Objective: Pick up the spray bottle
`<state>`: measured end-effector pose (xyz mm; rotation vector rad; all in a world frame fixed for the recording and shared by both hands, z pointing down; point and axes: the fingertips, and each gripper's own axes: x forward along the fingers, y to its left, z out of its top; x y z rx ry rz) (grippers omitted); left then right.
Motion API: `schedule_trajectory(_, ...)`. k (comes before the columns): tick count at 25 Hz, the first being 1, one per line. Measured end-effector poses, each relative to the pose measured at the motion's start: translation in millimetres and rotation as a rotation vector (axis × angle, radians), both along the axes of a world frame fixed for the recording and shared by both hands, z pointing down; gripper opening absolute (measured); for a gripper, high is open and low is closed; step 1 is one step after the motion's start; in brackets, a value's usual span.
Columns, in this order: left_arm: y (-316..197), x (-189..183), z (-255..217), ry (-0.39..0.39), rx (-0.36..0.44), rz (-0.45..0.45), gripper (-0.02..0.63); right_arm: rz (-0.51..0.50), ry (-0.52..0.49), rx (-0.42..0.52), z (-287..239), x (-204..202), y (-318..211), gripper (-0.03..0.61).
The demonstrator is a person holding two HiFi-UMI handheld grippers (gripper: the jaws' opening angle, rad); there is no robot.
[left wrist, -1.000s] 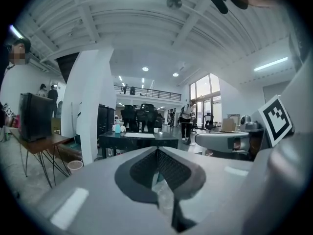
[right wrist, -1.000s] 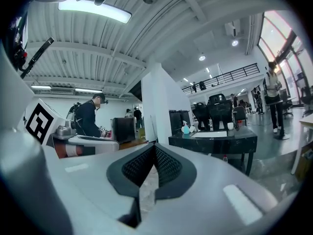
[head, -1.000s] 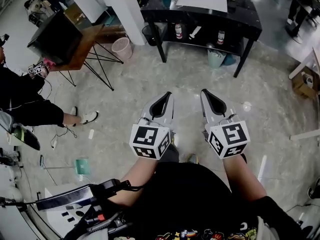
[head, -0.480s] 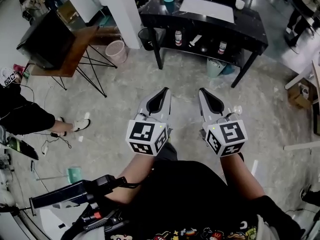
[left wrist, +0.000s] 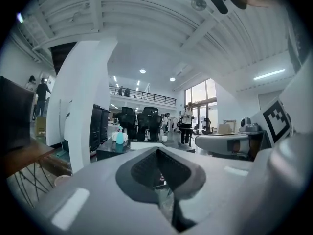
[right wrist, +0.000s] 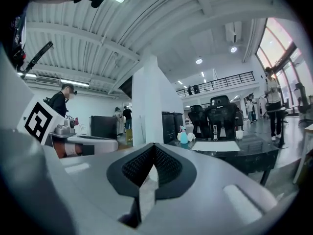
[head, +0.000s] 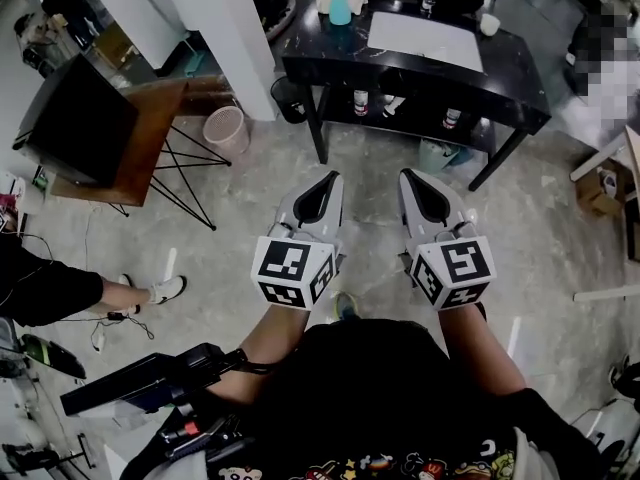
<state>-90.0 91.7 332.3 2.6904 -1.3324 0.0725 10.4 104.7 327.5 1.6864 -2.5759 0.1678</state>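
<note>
Jaws clenched on nothing, left gripper (head: pixel 322 184) and right gripper (head: pixel 419 181) hover abreast; teal spray bottle (head: pixel 340 8) stands at the black table's (head: pixel 505 68) far-left corner.

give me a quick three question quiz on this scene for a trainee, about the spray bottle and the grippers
1. True or false: the left gripper and the right gripper are both shut and empty.
2. What colour is the body of the spray bottle? A teal, B red, C yellow.
3. Fill in: the spray bottle stands on top of the black ____.

Key: 1 true; 2 A; 3 table.
</note>
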Motion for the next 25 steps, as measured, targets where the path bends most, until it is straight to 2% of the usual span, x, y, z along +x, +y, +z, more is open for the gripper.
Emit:
schedule_trajectory(5, -40, -11, 0, 0.001, 0.01, 0.024, 0.0, 0.012, 0.014, -0.007, 5, -14, -36, 0.023)
schedule_trajectory(14, -98, -8, 19, -0.005, -0.017, 0.04, 0.0, 0.023, 0.003, -0.034, 24, -9, -95, 0.023)
schedule_trajectory(20, -165, 13, 25, -0.022, -0.025, 0.039, 0.0, 0.011, 0.0, -0.038, 31, 7, -165, 0.023)
schedule_trajectory(25, -245, 33, 12, -0.028, -0.01, 0.0, 0.0, -0.03, -0.002, -0.013, 21, 25, -251, 0.023)
